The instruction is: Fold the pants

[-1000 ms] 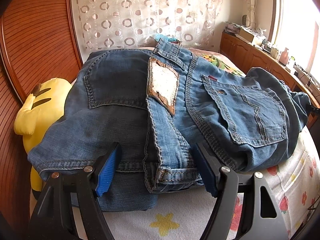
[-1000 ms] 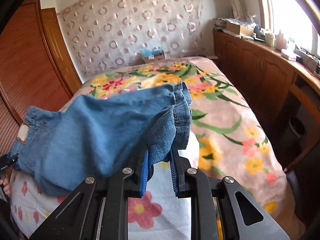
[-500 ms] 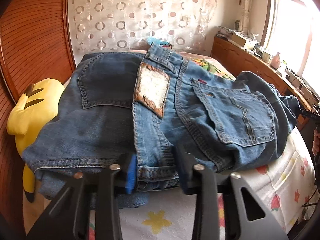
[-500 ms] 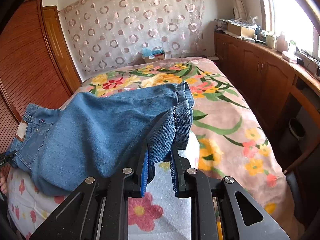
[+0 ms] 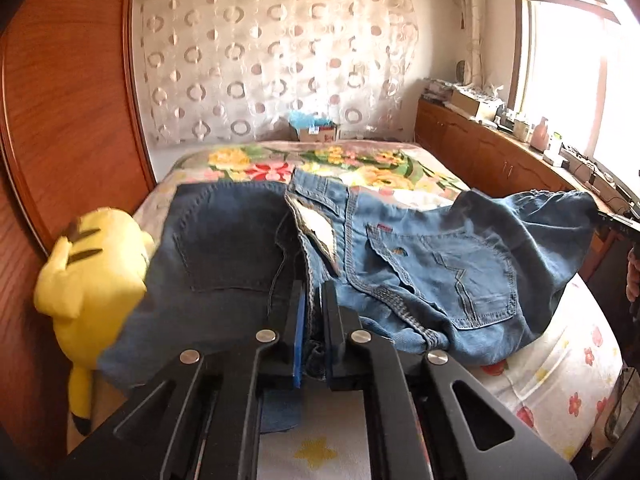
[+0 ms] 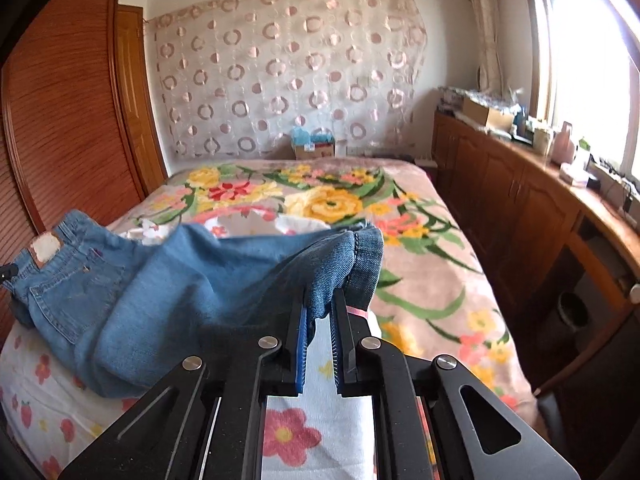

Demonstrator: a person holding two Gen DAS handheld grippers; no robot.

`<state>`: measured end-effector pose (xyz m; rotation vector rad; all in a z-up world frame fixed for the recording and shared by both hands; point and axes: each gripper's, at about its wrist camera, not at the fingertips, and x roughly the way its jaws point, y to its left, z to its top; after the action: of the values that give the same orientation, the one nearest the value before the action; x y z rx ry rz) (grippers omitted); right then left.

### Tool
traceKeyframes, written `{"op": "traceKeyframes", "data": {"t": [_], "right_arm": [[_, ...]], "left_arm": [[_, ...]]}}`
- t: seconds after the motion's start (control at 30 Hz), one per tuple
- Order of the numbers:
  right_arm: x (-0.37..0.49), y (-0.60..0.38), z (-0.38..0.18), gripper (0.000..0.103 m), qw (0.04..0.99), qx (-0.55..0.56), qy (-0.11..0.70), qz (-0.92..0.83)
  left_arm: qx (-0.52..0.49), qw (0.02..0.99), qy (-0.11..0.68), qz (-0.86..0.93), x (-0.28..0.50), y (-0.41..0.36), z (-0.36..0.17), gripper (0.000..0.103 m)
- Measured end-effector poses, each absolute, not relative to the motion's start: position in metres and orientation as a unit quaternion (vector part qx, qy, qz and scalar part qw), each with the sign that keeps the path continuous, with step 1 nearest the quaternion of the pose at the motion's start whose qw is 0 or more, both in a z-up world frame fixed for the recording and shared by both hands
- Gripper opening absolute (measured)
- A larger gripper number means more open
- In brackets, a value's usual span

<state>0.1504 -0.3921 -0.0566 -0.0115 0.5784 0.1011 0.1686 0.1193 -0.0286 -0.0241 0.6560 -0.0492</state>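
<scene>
A yellow soft toy (image 5: pixel 90 268) leans by the brown wooden wall (image 5: pixel 60 100). A flower blanket (image 6: pixel 320 196) covers the bed. A curtain with rings (image 6: pixel 288 68) hangs behind. A long wooden cupboard (image 6: pixel 512 208) stands under the bright window (image 6: pixel 592 60).

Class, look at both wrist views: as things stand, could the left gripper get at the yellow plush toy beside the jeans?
Probably not: the left gripper is shut on the jeans, though the yellow plush toy lies uncovered beside them.
</scene>
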Motion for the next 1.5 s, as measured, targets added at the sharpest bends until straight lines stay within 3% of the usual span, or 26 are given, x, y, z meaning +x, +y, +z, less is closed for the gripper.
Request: {"op": "traceKeyframes", "data": {"t": [0.37,0.6,0.9,1.13,1.27,1.4,1.5], "right_arm": [[0.057,-0.405,-0.055,0.009,0.966,-0.006,0.253,0.057],[-0.003,-0.424,-0.096,0.009,0.958,0.034,0.278,0.061],[0.006,-0.44,-0.147,0.01,0.94,0.075,0.33,0.048],[0.013,-0.447,-0.136,0.014,0.939,0.073,0.332,0.05],[0.006,-0.437,-0.127,0.016,0.944,0.055,0.321,0.045],[-0.006,-0.437,-0.124,0.03,0.949,0.051,0.309,0.03],[-0.01,-0.435,-0.123,0.03,0.951,0.039,0.304,0.027]], "left_arm": [[-0.028,0.956,0.291,-0.014,0.087,0.133,-0.005,0.008],[-0.04,0.944,0.328,-0.002,0.037,0.143,-0.04,0.008],[-0.039,0.93,0.364,0.001,0.036,0.138,-0.069,0.008],[-0.031,0.933,0.359,0.024,0.041,0.144,-0.06,0.041],[-0.026,0.932,0.361,0.017,0.052,0.142,-0.058,0.041],[-0.021,0.935,0.354,0.01,0.067,0.138,-0.056,0.042],[-0.022,0.935,0.353,-0.005,0.078,0.133,-0.057,0.042]]}}
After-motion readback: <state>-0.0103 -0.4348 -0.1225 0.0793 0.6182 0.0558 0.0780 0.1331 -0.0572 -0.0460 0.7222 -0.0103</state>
